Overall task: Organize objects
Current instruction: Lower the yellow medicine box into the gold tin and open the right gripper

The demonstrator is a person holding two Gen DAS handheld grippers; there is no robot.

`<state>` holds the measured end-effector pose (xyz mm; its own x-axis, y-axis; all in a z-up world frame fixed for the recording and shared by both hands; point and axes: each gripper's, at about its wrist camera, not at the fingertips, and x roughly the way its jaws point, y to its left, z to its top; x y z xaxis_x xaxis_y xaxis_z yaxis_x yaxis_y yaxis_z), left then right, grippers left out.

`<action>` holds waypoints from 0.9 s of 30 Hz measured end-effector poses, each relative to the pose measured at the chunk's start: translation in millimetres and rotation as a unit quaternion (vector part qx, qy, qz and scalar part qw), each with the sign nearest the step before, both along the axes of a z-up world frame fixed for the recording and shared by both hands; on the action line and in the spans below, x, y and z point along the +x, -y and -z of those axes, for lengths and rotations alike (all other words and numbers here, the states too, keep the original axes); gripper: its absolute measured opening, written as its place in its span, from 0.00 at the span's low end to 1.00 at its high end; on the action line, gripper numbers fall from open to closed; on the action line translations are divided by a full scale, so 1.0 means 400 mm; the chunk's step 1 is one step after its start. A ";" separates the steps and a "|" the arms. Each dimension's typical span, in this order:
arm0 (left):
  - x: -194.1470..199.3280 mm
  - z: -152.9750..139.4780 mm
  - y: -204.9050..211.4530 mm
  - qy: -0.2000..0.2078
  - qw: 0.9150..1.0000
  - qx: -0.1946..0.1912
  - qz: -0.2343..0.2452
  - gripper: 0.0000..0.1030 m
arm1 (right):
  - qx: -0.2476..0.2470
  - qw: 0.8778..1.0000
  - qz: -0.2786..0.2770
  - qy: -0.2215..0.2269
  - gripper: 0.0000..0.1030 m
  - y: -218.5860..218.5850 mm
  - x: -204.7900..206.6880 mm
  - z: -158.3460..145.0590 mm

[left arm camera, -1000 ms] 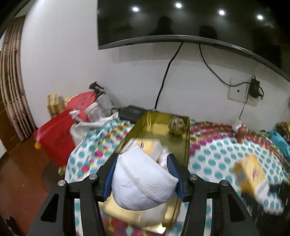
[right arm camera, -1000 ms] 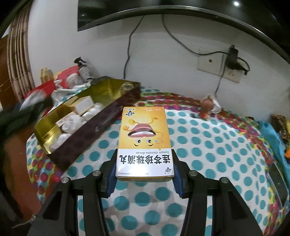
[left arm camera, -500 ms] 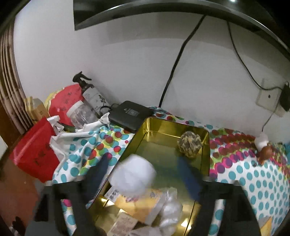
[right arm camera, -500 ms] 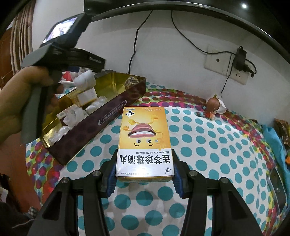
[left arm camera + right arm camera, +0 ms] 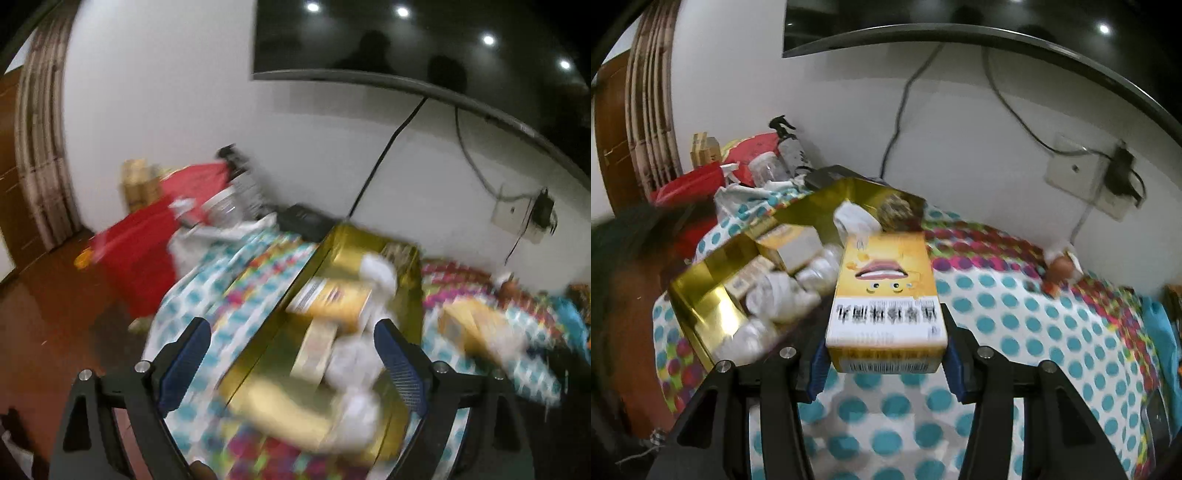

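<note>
A gold tin box [image 5: 343, 240] [image 5: 701, 280] lies on a dotted cloth and holds small cartons and white rolled bundles. A white roll [image 5: 855, 218] [image 5: 376, 271] lies near its far end, by a brown ball [image 5: 897, 208]. My left gripper [image 5: 291, 362] is open and empty above the tin's near end; this view is blurred. My right gripper [image 5: 884, 354] is shut on a yellow medicine carton [image 5: 886, 288] and holds it above the cloth beside the tin's right wall.
Red bags [image 5: 698, 177], a spray bottle [image 5: 788, 147] and a clear jar stand left of the tin by the wall. A small doll [image 5: 1062, 264] lies at the back right. A TV, cables and a wall socket [image 5: 1082, 177] are behind.
My left gripper opened and let the white roll drop into the tin, then pulled back. My right gripper lifted the yellow carton and moved it toward the tin.
</note>
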<state>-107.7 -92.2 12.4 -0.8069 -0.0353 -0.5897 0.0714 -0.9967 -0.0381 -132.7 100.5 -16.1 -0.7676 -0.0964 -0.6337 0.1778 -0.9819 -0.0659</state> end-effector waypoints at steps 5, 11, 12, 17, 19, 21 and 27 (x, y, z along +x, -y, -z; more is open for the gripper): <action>0.107 0.039 0.012 -0.006 0.998 -0.062 -0.017 0.90 | 0.018 1.000 -0.006 -0.015 0.50 0.085 -0.073 -0.031; 0.125 0.056 0.035 -0.023 0.999 -0.028 -0.018 0.90 | -0.006 1.000 0.001 0.006 0.48 0.035 -0.136 -0.043; 0.127 0.059 0.033 -0.024 0.999 -0.023 -0.014 0.90 | -0.010 1.000 -0.003 0.018 0.48 0.029 -0.146 -0.034; 0.120 0.070 0.043 -0.024 0.999 -0.014 -0.020 0.90 | 0.008 1.000 -0.022 0.018 0.47 0.081 -0.181 -0.021; 0.120 0.071 0.053 -0.030 0.999 -0.020 -0.030 0.90 | 0.010 0.999 -0.036 0.011 0.47 0.123 -0.187 -0.034; 0.115 0.074 0.062 -0.027 0.999 -0.017 -0.034 0.90 | 0.031 0.998 -0.050 0.006 0.47 0.170 -0.197 -0.039; 0.111 0.086 0.074 -0.021 0.999 -0.010 -0.036 0.90 | 0.018 0.997 -0.066 0.017 0.47 0.251 -0.239 -0.031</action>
